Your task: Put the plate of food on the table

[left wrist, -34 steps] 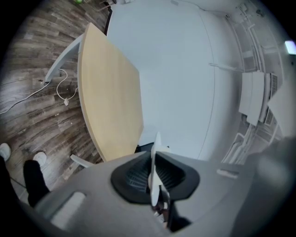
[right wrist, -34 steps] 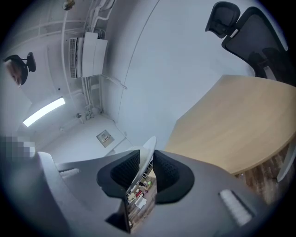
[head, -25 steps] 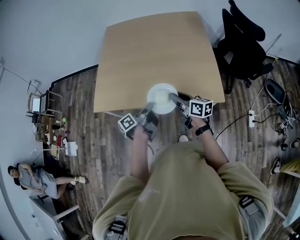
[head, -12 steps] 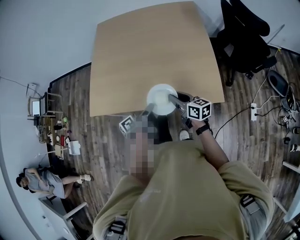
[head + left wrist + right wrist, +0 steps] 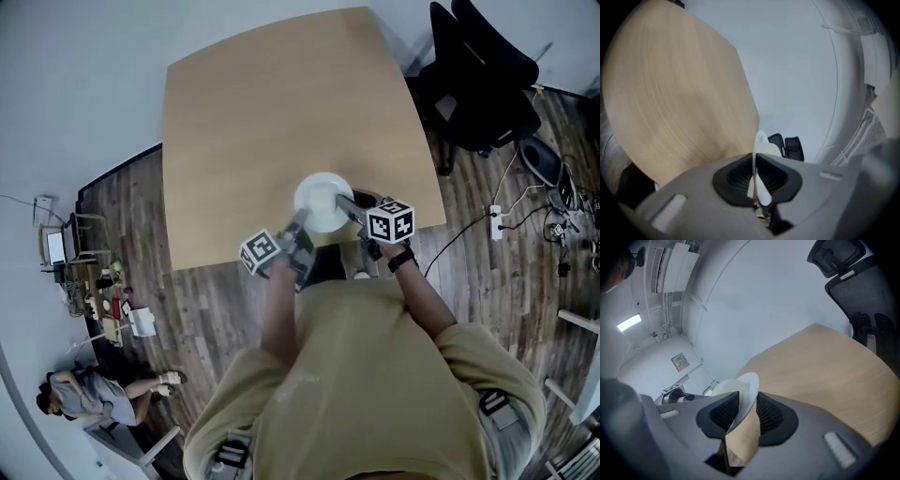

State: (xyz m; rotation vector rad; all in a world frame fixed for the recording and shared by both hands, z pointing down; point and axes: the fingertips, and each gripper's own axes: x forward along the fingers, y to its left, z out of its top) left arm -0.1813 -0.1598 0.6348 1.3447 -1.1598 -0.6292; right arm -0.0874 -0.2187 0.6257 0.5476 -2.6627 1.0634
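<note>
White plate [image 5: 323, 199], in gripper views only: left tongs [image 5: 754, 161] clamp it, right tongs [image 5: 743, 404] opening round it.

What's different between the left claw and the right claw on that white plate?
The left gripper is clamped tight on the rim of the plate; on the right gripper the jaws are opening, the rim loose between them. The left gripper takes the near-left edge, the right gripper the right edge. Both meet the plate over the table.

What lies on the plate [image 5: 323, 200] is too small to tell.
</note>
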